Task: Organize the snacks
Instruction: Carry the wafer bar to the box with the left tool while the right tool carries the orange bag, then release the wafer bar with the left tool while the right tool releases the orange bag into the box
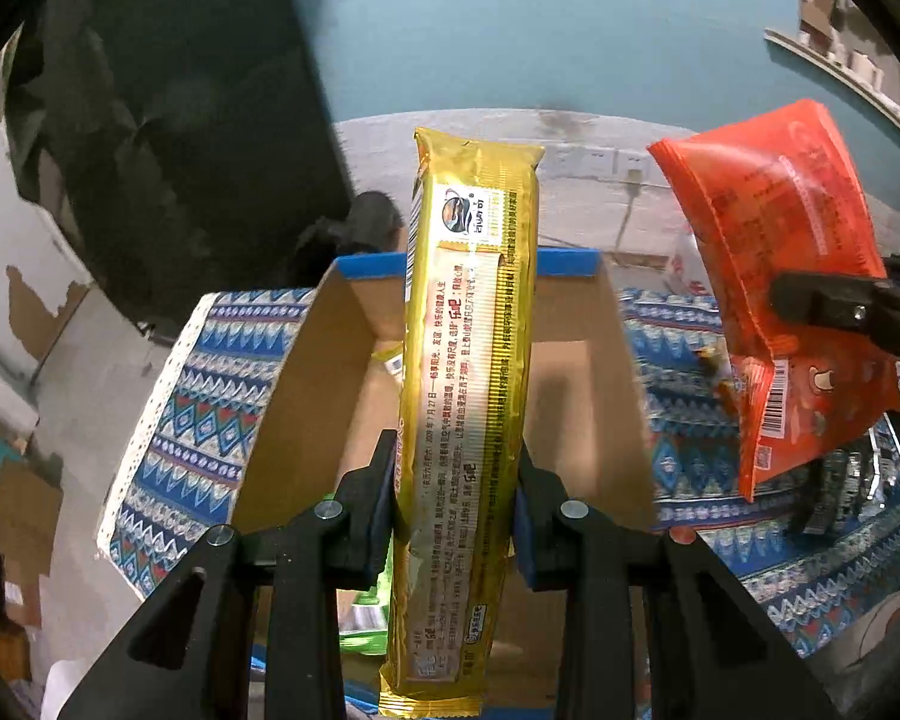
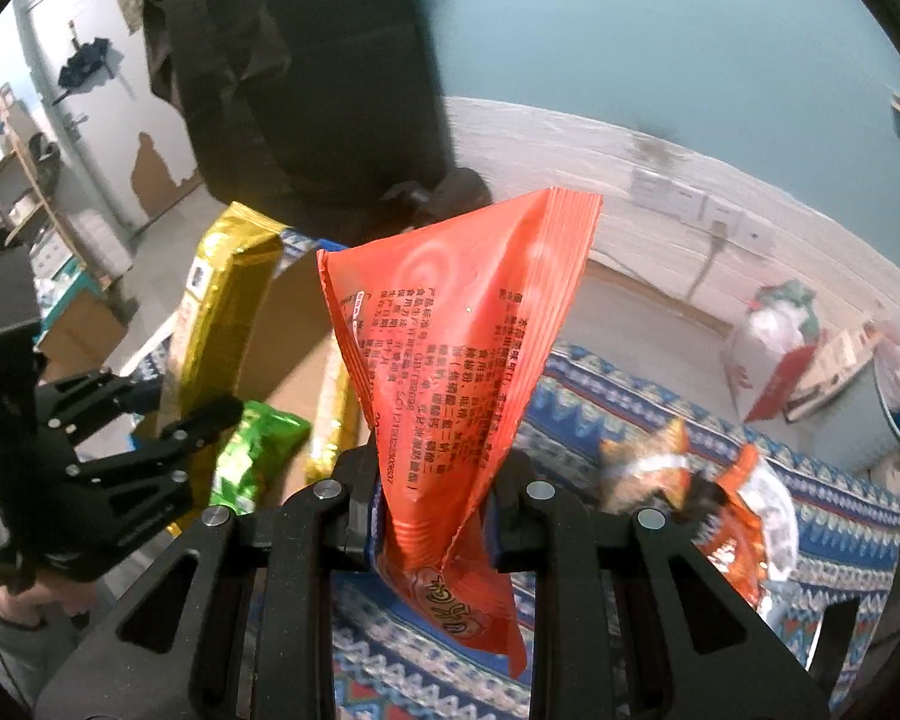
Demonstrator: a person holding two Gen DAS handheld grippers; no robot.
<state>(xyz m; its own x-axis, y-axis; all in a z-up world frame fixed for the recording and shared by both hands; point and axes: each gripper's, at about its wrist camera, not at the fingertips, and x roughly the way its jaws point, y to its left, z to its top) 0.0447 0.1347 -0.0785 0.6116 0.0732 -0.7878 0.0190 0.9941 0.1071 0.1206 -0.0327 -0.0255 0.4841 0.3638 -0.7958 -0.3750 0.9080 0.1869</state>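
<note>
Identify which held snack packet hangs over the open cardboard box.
The long gold packet in the left tool hangs over the box; the orange packet in the right tool hangs over the patterned cloth.

Box mouth: cardboard box sitting open on top, gold pack hanging over it.
Inside: green packet taking floor room.
R side: orange bag hanging beside box over cloth.

On the gold snack pack you can read small Chinese print and a date, "7月27日". The orange packet shows Chinese ingredient text; in the left wrist view you see its barcode. Finer characters blur.
</note>
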